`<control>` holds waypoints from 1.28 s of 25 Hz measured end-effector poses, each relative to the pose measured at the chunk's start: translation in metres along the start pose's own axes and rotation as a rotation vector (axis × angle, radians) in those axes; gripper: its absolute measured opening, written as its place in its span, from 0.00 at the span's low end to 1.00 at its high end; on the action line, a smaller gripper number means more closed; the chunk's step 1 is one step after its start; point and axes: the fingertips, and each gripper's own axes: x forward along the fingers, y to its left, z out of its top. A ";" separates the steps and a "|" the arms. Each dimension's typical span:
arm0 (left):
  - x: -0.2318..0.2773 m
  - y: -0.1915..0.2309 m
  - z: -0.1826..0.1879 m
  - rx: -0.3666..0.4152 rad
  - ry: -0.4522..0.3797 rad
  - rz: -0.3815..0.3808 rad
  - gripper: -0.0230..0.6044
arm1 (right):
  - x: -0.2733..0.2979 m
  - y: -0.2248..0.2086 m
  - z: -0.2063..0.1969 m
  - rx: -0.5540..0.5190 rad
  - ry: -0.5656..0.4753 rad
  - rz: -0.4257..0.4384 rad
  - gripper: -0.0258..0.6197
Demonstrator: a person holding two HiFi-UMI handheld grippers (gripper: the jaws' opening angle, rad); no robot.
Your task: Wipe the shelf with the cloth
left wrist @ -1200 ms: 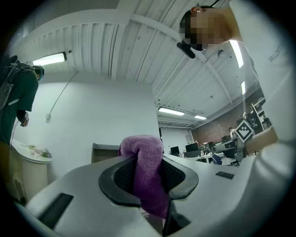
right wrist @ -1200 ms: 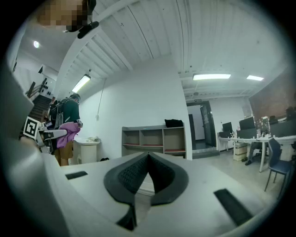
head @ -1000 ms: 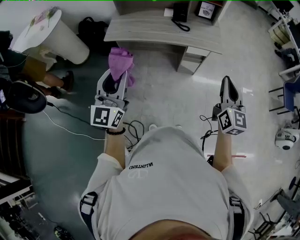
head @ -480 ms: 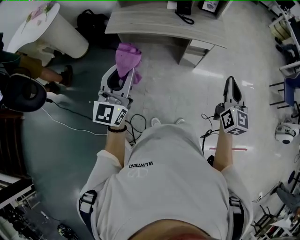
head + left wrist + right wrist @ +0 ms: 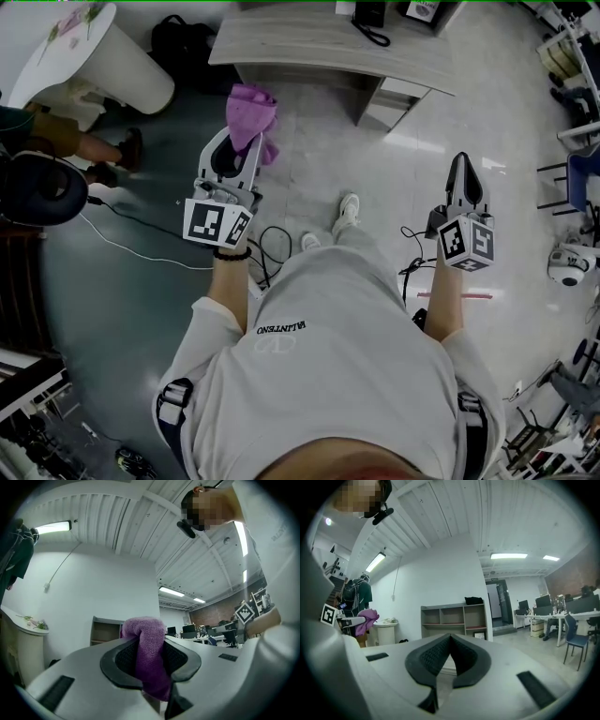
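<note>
Our left tool (image 5: 242,145) is shut on the purple cloth (image 5: 149,648). The cloth is pinched between the two black pads, with a fold bulging above the tips and a tail hanging below them. We hold this tool out in front of us, above the floor (image 5: 309,159). From the head view the cloth is near the left front corner of the shelf (image 5: 328,47) but clear of it, not touching its top or its front edge.

Our right tool (image 5: 450,641) is closed, its pads meeting at the tips with nothing between them. It is held out on our right side, well apart from the left tool and the cloth.

The grey shelf stands on the floor against the white wall. The right gripper view shows its open compartments in two rows. A black object (image 5: 473,600) lies on its top near the right end.

One white shoe (image 5: 349,208) is stepped forward on the floor between the two tools. A white round stand (image 5: 103,66) is on the floor off the shelf's left end, with a black bag (image 5: 187,52) between the stand and the shelf. Another person (image 5: 84,150) is at the far left.
</note>
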 end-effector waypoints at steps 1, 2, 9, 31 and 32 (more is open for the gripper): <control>0.002 0.001 -0.001 0.000 0.001 0.002 0.20 | 0.004 0.000 0.000 0.001 0.002 0.005 0.04; 0.004 0.003 -0.001 0.001 0.001 0.005 0.20 | 0.009 0.000 -0.001 0.005 0.005 0.011 0.04; 0.031 0.014 -0.001 0.014 0.006 0.026 0.20 | 0.051 0.002 -0.006 0.026 0.021 0.065 0.04; 0.192 0.015 -0.017 0.068 0.022 0.078 0.20 | 0.208 -0.073 -0.005 0.052 0.038 0.199 0.04; 0.196 0.014 -0.018 0.069 0.020 0.084 0.20 | 0.212 -0.075 -0.007 0.052 0.041 0.207 0.04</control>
